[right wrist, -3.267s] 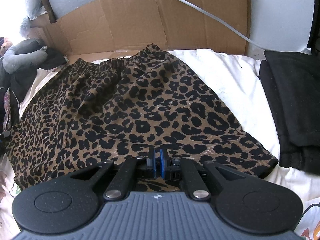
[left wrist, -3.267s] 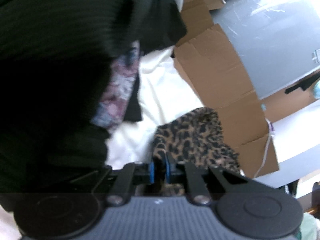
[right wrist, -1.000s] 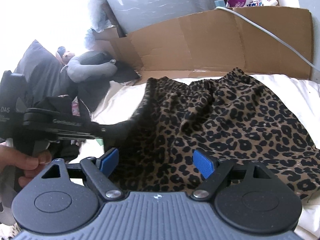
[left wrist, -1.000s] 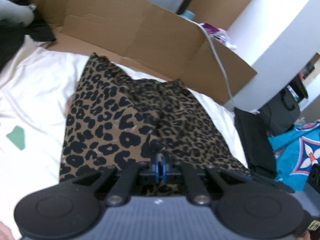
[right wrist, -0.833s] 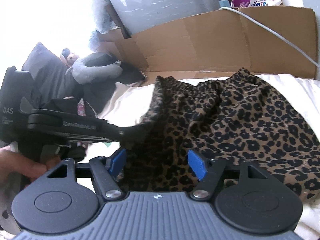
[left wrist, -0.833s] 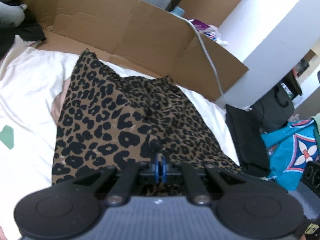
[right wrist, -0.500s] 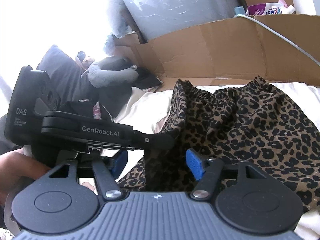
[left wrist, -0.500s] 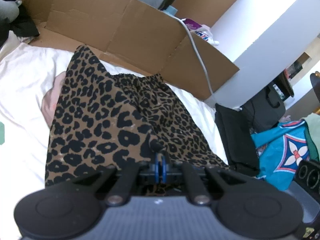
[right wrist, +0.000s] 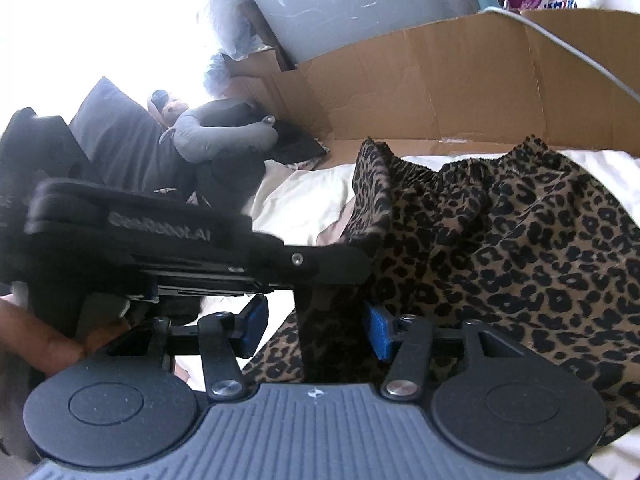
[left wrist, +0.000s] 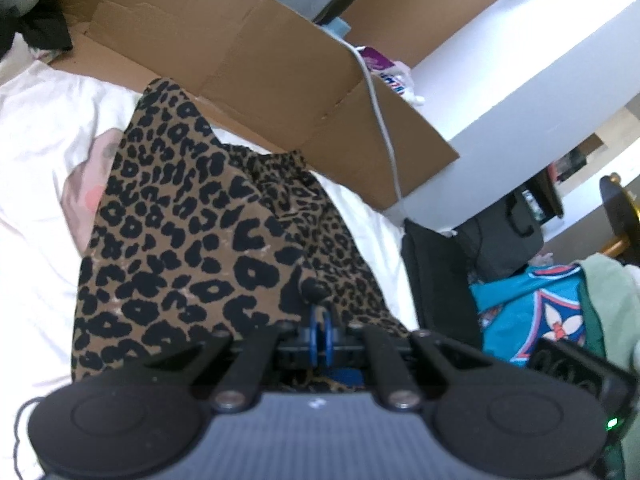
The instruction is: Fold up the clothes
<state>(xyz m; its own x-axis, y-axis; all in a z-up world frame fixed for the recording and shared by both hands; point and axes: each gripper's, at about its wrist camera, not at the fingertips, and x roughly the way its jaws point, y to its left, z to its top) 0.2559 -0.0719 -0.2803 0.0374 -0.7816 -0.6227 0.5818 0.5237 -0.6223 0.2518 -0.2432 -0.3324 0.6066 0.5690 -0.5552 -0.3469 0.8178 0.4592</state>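
A leopard-print skirt (left wrist: 192, 240) lies on the white bed sheet (left wrist: 36, 152), its left half lifted and folding over toward the right. My left gripper (left wrist: 320, 332) is shut on the skirt's hem and holds it raised. In the right wrist view the left gripper (right wrist: 352, 264) reaches in from the left, pinching the raised skirt (right wrist: 540, 248). My right gripper (right wrist: 316, 328) is open, its blue pads (right wrist: 256, 320) on either side of the hanging fabric, holding nothing.
A flattened cardboard box (left wrist: 248, 60) stands behind the bed with a white cable (left wrist: 384, 120) over it. Black folded clothes (left wrist: 436, 276) and a turquoise patterned cloth (left wrist: 528, 312) lie to the right. A grey plush and dark cushion (right wrist: 224, 136) lie at the left.
The right gripper has let go of the skirt and opened. The left gripper has carried its hem up and rightward, folding the skirt's left side over, and now crosses close in front of the right gripper.
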